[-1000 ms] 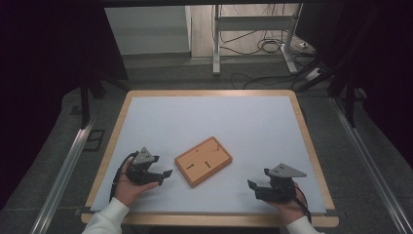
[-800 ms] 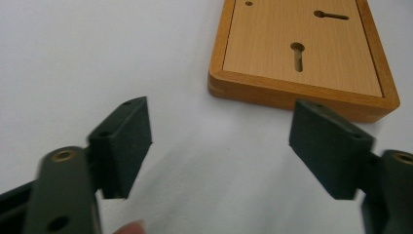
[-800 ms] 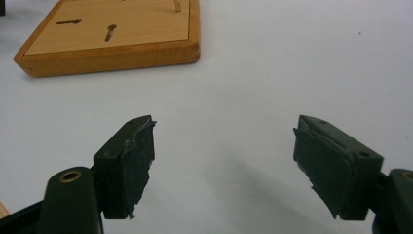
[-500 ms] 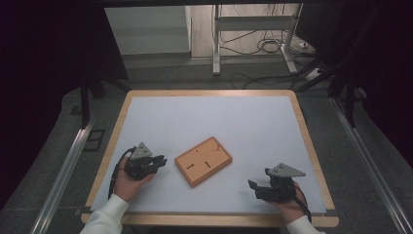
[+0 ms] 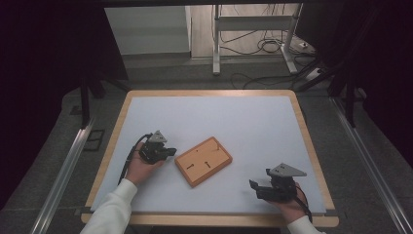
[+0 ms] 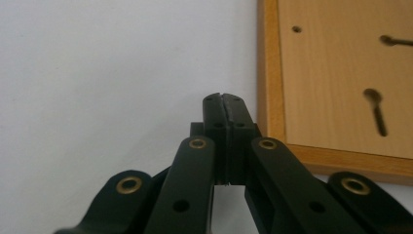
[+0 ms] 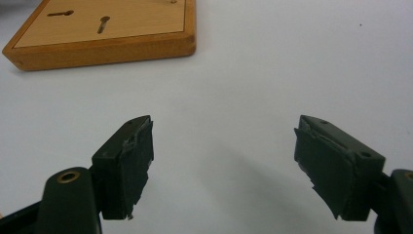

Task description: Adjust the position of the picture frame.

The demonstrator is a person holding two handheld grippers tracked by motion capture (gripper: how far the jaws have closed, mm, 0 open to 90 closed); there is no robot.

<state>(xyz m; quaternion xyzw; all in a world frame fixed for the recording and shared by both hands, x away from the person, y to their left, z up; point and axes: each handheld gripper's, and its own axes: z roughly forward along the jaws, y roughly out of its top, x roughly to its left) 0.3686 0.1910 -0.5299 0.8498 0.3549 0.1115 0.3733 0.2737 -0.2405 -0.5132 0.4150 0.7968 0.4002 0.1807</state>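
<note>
**A:** So where are we at? Looks to us like the approach step. The wooden board (image 5: 203, 161) lies flat near the middle of the white table (image 5: 253, 122), turned at an angle, keyhole slots facing up. Our left gripper (image 5: 168, 152) sits just beside its left edge, not clearly touching from the high view.

**B:** Agreed. In the left gripper view the jaws are pressed fully together with nothing between them, tips right next to the board's raised rim (image 6: 270, 73). So we're not gripping anything on that side. Could be lining up to nudge the board, we'd guess.

**A:** And the right gripper (image 5: 254, 186)? It's well apart from the board, down near the front edge of the table.

**B:** Jaws spread wide there, empty, with the board's corner (image 7: 190, 41) off ahead of them.

**A:** So next move, as we read it: either we push with the closed left tips to square the board up, or we bring the open right one in over the near rim and clamp.

**B:** Yeah, the rim is low, so we'd need to come in low and level.
</note>
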